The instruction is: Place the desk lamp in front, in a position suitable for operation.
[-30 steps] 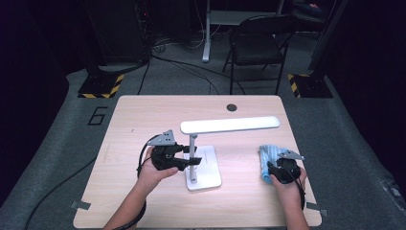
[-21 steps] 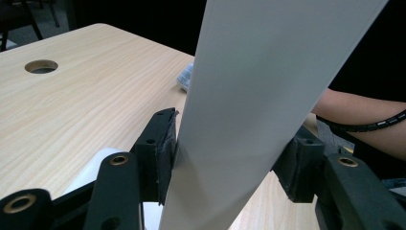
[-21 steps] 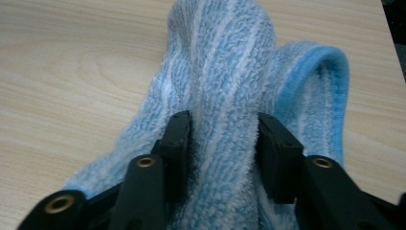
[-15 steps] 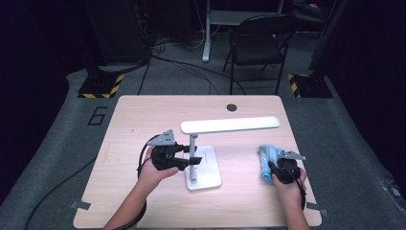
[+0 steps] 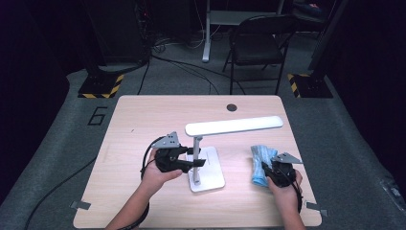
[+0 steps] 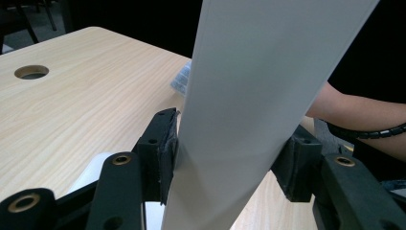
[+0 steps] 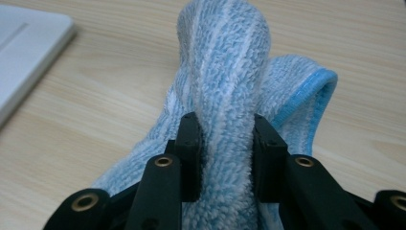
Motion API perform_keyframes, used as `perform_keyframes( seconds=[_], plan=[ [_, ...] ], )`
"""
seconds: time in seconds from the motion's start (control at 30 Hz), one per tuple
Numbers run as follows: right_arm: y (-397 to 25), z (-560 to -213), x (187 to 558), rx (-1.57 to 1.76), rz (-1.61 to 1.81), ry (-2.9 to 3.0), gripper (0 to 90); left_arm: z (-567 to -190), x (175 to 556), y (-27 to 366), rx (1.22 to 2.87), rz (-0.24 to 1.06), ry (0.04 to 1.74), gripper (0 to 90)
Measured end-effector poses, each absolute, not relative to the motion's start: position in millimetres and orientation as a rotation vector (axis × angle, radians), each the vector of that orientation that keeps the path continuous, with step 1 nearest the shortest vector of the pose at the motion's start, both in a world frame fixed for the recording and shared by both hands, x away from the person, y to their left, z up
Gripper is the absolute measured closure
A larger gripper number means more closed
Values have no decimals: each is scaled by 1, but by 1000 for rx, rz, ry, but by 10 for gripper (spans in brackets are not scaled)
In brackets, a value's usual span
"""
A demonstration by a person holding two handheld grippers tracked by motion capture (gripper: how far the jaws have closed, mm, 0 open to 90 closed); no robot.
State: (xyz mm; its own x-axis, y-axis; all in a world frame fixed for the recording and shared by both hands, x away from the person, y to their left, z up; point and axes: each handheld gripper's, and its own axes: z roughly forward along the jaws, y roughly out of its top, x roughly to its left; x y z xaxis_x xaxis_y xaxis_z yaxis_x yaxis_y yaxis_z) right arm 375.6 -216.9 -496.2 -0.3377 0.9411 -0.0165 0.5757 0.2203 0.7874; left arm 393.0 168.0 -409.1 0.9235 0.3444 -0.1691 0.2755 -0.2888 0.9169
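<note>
Lamp (image 5: pixel 206 155) at mid-worktop, white, its flat base (image 5: pixel 210 173) on the wood and its long head (image 5: pixel 233 125) stretched level toward the right above it. My left gripper (image 5: pixel 191 160) comes at the lamp's thin post (image 5: pixel 196 158) from the left, the jaws reaching the post just above the base. In the left gripper view a broad pale face of the lamp (image 6: pixel 249 110) rises between my two jaws; the left pad (image 6: pixel 165 143) presses against it and the right pad (image 6: pixel 294 165) sits at its other edge, so I read the jaws as gripping the lamp.

My right gripper (image 5: pixel 268 168) sits near the worktop's (image 5: pixel 143 120) right front, well apart from the lamp, over a blue cloth (image 5: pixel 261 163) lying just right of the base. The high view gives me the cloth as a folded strip on the wood but hides the jaws under the gripper body. The right gripper view fills that in: the jaws are closed on a raised fold of the striped cloth (image 7: pixel 225 96), pinched upright between both pads, with a blue hem (image 7: pixel 311 100) curling at the right and a corner of the base (image 7: pixel 28 52) at the upper left. The left gripper view also catches a cable hole (image 6: pixel 31 72) in the worktop and my right forearm (image 6: pixel 354 112) beyond the lamp.
</note>
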Motion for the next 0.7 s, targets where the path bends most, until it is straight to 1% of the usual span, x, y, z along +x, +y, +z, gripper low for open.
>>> perform_keyframes(
  seconds=[0.2, 0.23, 0.3, 0.37, 0.4, 0.43, 0.5, 0.57, 0.7],
  plan=[
    [-195, -488, 369, 1329, 1030, 2056, 687, -410, 391, 163, 1881, 64, 447, 477],
    [-185, -486, 366, 1312, 1078, 2092, 687, -410, 390, 162, 1881, 66, 446, 477],
    [-182, -485, 365, 1306, 1084, 2100, 687, -410, 389, 161, 1884, 63, 440, 477],
    [-164, -484, 362, 1253, 1107, 2170, 685, -410, 388, 159, 1881, 59, 438, 477],
    [-164, -484, 362, 1253, 1107, 2170, 685, -410, 388, 159, 1881, 59, 438, 477],
    [-152, -486, 360, 1235, 1119, 2206, 683, -410, 388, 159, 1881, 57, 436, 478],
    [-148, -486, 360, 1218, 1115, 2220, 682, -410, 388, 159, 1881, 56, 433, 477],
    [-132, -490, 360, 1185, 1123, 2278, 682, -411, 388, 158, 1882, 49, 422, 478],
    [-120, -493, 359, 1169, 1142, 2298, 679, -411, 387, 157, 1883, 44, 414, 478]
  ],
)
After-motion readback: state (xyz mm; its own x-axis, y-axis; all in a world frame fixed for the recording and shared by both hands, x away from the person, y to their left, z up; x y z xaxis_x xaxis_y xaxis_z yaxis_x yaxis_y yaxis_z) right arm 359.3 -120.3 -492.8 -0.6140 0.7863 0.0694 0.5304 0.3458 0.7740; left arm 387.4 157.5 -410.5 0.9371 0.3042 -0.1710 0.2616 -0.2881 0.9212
